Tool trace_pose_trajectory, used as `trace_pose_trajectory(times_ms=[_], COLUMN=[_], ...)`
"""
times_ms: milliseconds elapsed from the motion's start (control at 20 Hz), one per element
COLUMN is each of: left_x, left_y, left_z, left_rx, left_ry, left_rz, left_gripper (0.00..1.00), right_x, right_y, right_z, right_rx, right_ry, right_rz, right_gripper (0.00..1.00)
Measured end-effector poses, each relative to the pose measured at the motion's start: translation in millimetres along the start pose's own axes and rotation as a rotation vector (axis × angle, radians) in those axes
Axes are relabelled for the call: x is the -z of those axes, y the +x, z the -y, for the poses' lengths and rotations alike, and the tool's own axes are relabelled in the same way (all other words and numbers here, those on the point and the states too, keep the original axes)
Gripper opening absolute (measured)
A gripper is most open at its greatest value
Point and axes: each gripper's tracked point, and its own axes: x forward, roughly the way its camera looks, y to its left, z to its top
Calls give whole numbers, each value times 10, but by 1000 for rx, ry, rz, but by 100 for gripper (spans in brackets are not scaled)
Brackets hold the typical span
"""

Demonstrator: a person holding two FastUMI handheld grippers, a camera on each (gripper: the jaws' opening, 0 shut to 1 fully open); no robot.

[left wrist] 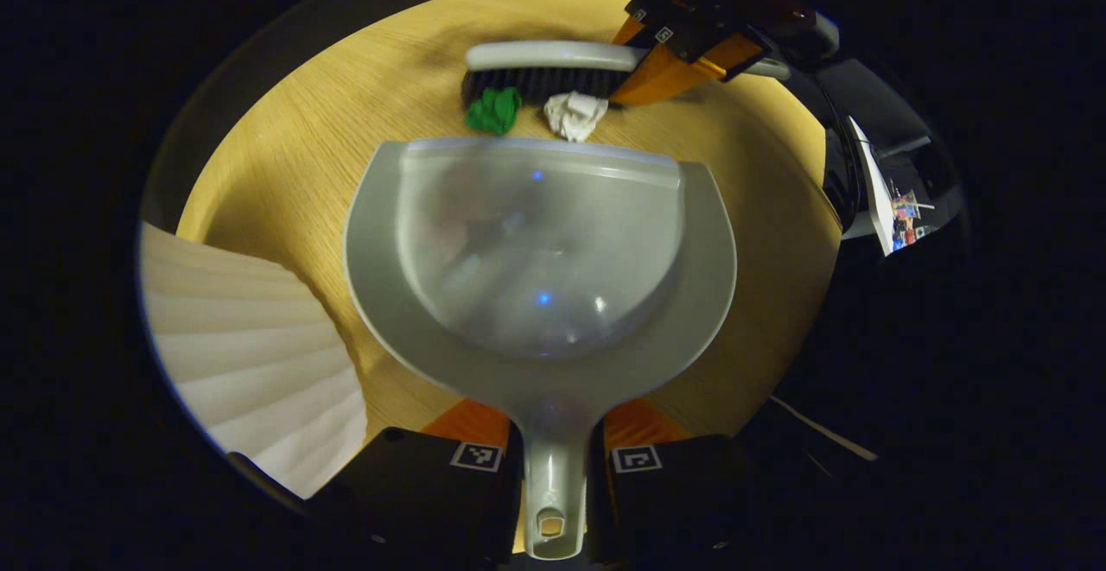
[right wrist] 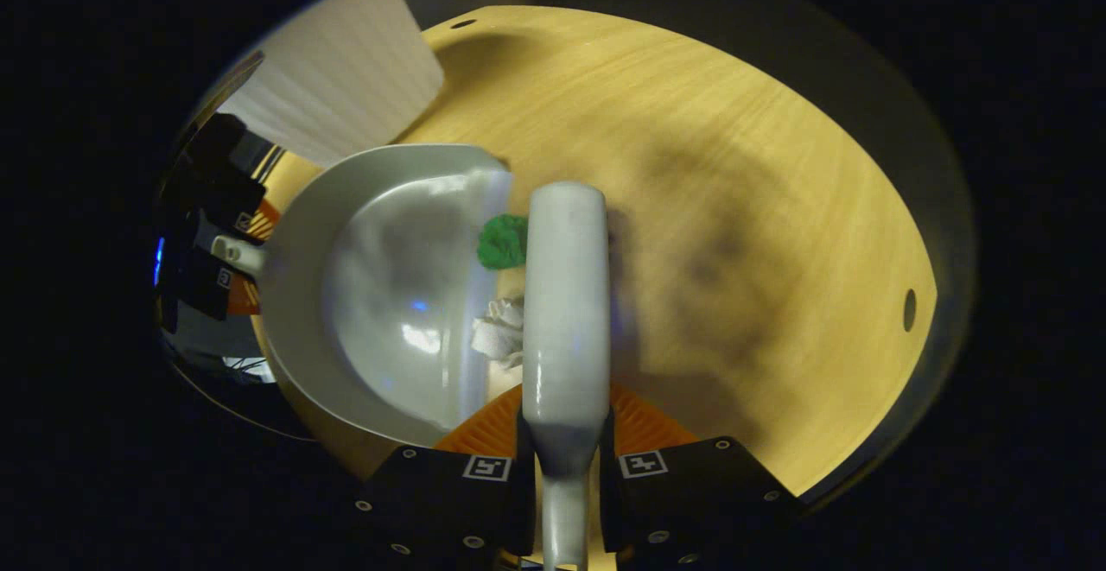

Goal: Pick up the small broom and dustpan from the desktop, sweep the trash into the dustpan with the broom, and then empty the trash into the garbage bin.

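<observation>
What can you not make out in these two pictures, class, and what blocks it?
- Black bristles of the grey plastic hand broom: right gripper view, hidden under the broom's own back.
- Handle end of the grey plastic dustpan: left gripper view, cut off by the bottom edge.
- Ribbed white garbage bin: left gripper view, opening cut off at the left edge.

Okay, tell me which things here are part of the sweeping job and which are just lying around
Job: dustpan in left gripper; broom in right gripper; green scrap; white paper wad; white ribbed bin.
Lying about: papers beyond the desk edge.
</observation>
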Motion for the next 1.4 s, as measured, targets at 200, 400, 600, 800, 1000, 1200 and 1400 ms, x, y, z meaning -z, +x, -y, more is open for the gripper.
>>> trace_pose_trajectory(times_ms=[200, 400, 600, 800, 1000, 1200, 1400], left_x=[-1, -37, -58, -66, -177, -326, -322], left_y=[-9, -11, -22, -11, 13, 48, -49], left_z=[14, 36, 145, 313, 614, 801, 850], left_rx=[18, 23, 7, -14, -33, -79, -107], left_ry=[-11, -48, -187, -352, -565, -735, -712], left_rz=[14, 27, 107, 129, 161, 210, 234], left_gripper=[32, 32, 32, 31, 31, 31, 31], right_x=[-44, -100, -114, 121, 451, 759, 982], right_y=[-86, -106, -205, -292, -297, -220, -88], right_z=[-305, -261, 51, 293, 359, 119, 55], right_rx=[-116, -101, -36, 48, 157, 179, 214], right_ry=[-44, 22, 191, 334, 517, 698, 772], right_rz=[-24, 11, 78, 111, 124, 126, 121], right_gripper=[30, 31, 30, 30, 30, 30, 30])
